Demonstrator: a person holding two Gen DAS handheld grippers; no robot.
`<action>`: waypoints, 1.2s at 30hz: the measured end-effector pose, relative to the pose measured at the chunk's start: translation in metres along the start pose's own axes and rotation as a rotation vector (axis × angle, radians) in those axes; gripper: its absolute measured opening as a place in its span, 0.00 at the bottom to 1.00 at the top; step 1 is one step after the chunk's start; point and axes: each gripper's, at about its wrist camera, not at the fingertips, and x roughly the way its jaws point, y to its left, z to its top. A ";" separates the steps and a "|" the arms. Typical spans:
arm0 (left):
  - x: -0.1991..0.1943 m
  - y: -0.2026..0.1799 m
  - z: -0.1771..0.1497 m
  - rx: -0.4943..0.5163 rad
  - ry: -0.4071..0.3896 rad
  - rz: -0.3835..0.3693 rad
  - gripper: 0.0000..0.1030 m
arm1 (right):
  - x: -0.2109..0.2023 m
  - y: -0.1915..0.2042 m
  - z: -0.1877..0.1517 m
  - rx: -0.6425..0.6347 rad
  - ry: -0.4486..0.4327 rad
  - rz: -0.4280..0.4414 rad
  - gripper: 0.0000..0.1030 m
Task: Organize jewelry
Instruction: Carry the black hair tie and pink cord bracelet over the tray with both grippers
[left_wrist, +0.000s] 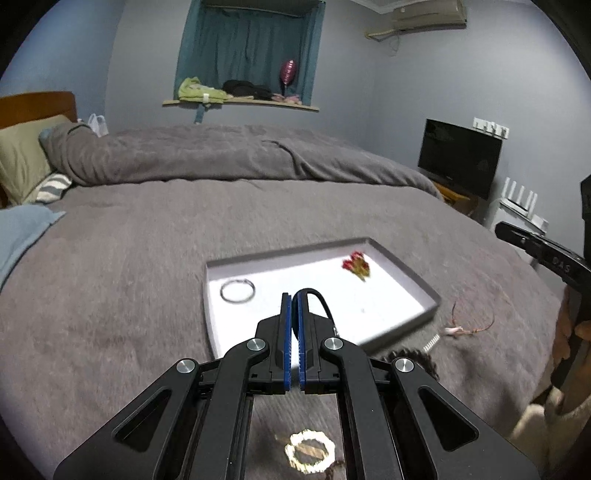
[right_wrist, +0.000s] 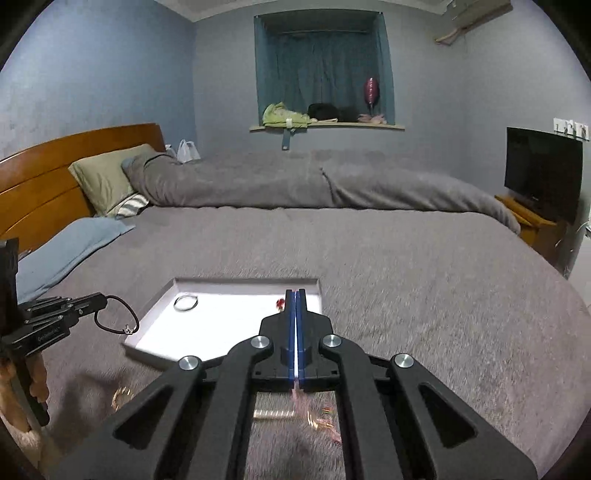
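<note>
A shallow white tray (left_wrist: 402, 269) with a grey rim lies on the grey bed; it also shows in the right wrist view (right_wrist: 155, 317). In it lie a silver bangle (left_wrist: 237, 290) and a red flower piece (left_wrist: 355, 263). My left gripper (left_wrist: 295, 295) is shut on a black cord bracelet (left_wrist: 321, 299), held above the tray's near side; the cord loop (right_wrist: 118, 317) hangs from it in the right wrist view. My right gripper (right_wrist: 296, 291) is shut on a thin pink-gold chain (right_wrist: 297, 400) that dangles under its fingers.
On the blanket near the tray lie a thin brown necklace (left_wrist: 472, 321), a dark beaded bracelet (left_wrist: 417, 358), a pale bead bracelet (left_wrist: 310, 452), a gold ring (right_wrist: 122, 397) and a small bar piece (right_wrist: 273, 413). A TV (left_wrist: 460, 162) stands at the right.
</note>
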 end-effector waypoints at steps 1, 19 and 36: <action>0.005 0.002 0.004 -0.010 0.002 -0.002 0.04 | 0.003 -0.002 0.002 0.007 0.000 0.002 0.00; 0.024 0.008 -0.021 -0.042 0.078 -0.034 0.04 | 0.048 0.002 -0.099 -0.006 0.367 0.099 0.23; 0.021 0.011 -0.021 -0.048 0.069 -0.041 0.04 | 0.060 0.018 -0.104 -0.063 0.373 0.058 0.04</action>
